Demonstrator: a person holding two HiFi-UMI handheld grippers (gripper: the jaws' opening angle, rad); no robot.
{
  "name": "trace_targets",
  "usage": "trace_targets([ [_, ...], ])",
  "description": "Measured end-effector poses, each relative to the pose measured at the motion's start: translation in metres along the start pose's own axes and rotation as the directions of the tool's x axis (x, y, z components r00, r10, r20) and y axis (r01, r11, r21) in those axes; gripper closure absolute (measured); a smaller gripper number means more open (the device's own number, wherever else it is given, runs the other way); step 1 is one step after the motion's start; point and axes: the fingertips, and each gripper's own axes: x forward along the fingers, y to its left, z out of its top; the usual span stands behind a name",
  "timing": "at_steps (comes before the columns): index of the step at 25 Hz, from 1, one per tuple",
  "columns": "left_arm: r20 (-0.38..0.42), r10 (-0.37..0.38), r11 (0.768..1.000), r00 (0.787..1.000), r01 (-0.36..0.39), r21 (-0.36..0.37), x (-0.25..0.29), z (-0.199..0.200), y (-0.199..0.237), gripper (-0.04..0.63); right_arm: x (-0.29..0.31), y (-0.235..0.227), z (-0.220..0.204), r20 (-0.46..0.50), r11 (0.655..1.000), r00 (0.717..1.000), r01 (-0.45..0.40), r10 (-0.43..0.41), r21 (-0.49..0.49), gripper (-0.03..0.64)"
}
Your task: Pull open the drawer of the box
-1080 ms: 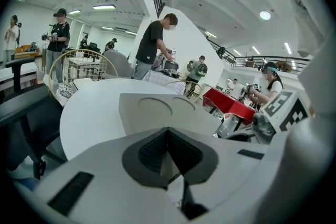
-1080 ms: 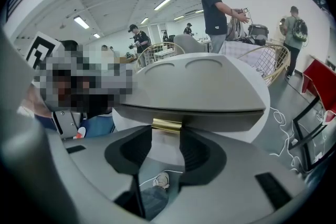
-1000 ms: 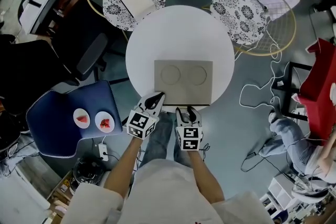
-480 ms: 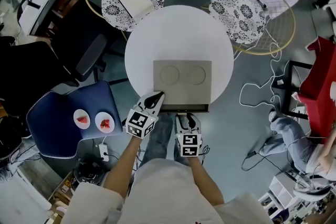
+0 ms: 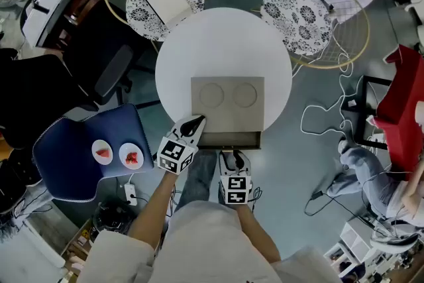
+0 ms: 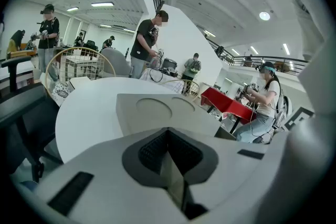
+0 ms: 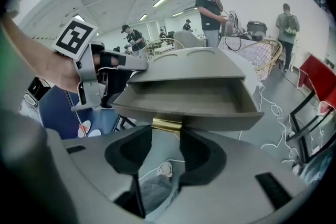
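A grey box (image 5: 227,99) with two round recesses in its top stands at the near edge of the round white table (image 5: 218,43). Its drawer (image 5: 228,140) sticks out partway toward me and looks empty in the right gripper view (image 7: 194,97). My right gripper (image 5: 231,154) is shut on the drawer's brass handle (image 7: 167,124), which sits between its two pads. My left gripper (image 5: 193,124) rests its tip against the box's near left corner. Its jaws are shut with nothing between them (image 6: 169,149).
Two wire chairs with patterned cushions (image 5: 169,0) (image 5: 296,10) stand behind the table. A blue chair (image 5: 79,162) with two small plates is at my left. White cables (image 5: 324,116) lie on the floor at the right, near a red cloth (image 5: 404,109). My legs are under the drawer.
The drawer has slid further out of the box toward me, together with my right gripper on its handle. The left gripper has stayed at the box's corner.
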Motion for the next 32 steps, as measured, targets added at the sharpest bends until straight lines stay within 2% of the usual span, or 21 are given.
trace_targets([
  [21,0.004,0.003,1.000,1.000,-0.003,0.003,0.002,0.000,-0.001,0.584,-0.005,-0.001,-0.009,-0.002,1.000,1.000,-0.022,0.022,0.013,0.439],
  [26,0.003,0.007,1.000,1.000,-0.007,0.005,0.002,-0.002,-0.001,0.584,-0.007,-0.008,-0.025,-0.044,0.998,0.998,-0.037,0.039,0.046,0.397],
  [32,0.004,0.017,1.000,1.000,-0.017,-0.001,0.001,-0.002,0.001,0.584,-0.014,-0.009,-0.030,-0.060,0.999,0.997,-0.045,0.046,0.028,0.416],
])
